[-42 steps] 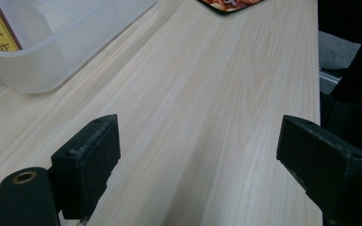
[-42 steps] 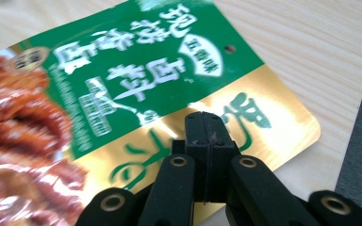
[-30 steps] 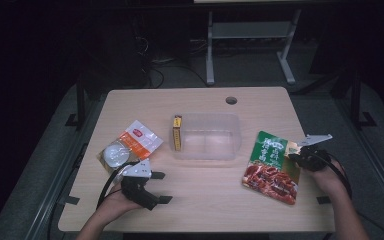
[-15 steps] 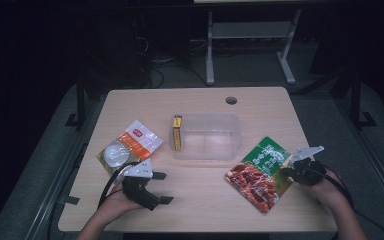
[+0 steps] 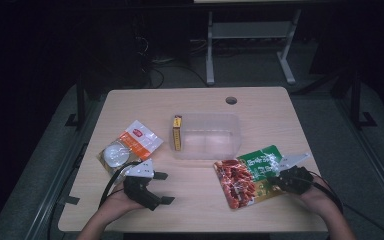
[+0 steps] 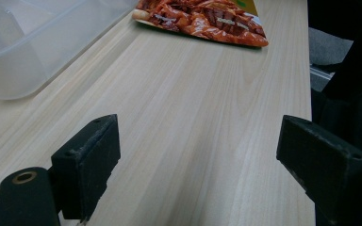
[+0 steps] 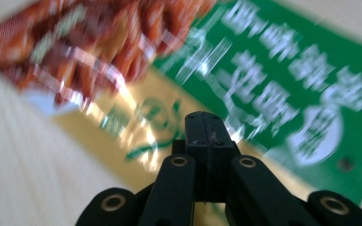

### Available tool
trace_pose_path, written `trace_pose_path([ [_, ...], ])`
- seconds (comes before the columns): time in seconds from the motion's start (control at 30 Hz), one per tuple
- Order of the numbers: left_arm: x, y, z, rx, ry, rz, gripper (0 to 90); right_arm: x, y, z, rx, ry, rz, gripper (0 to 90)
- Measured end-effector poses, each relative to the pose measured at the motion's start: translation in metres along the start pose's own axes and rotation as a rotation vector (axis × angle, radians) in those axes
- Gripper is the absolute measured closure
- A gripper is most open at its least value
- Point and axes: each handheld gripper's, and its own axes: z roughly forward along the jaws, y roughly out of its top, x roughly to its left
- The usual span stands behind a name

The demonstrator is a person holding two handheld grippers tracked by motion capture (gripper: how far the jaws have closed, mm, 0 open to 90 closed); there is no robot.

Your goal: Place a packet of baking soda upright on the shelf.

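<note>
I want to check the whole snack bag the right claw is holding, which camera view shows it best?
The high view: the red and green snack bag lies whole on the table, with the right claw shut on its edge. The right gripper view gives a blurred close-up of its green print; the left gripper view catches just its red end.

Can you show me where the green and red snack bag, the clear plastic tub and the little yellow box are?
Snack bag (image 5: 247, 172): high view, middle of its printed front.
Clear plastic tub (image 5: 207, 150): high view, near wall.
Yellow box (image 5: 177, 132): high view, its top face, inside the tub's left end.
</note>
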Motion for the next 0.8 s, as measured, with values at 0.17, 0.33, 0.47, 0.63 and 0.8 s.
trace_pose_path([
  [0.17,0.000,0.000,0.000,-0.001,-0.001,0.000,13.6,-0.008,0.024,0.005,-0.043,-0.009,-0.006,90.0],
  [0.33,-0.001,0.000,0.003,0.007,-0.007,0.000,13.6,-0.015,0.034,0.023,0.007,-0.004,-0.032,90.0],
  [0.47,-0.003,0.000,0.004,0.012,-0.013,0.005,13.6,-0.017,0.034,0.031,0.039,0.015,-0.032,90.0],
  [0.63,-0.003,0.001,0.007,0.013,-0.019,0.005,13.6,-0.012,0.037,0.036,0.066,0.025,-0.076,90.0],
  [0.8,-0.004,0.002,0.010,0.019,-0.025,0.014,13.6,0.002,0.040,0.039,0.051,0.053,-0.139,90.0],
])
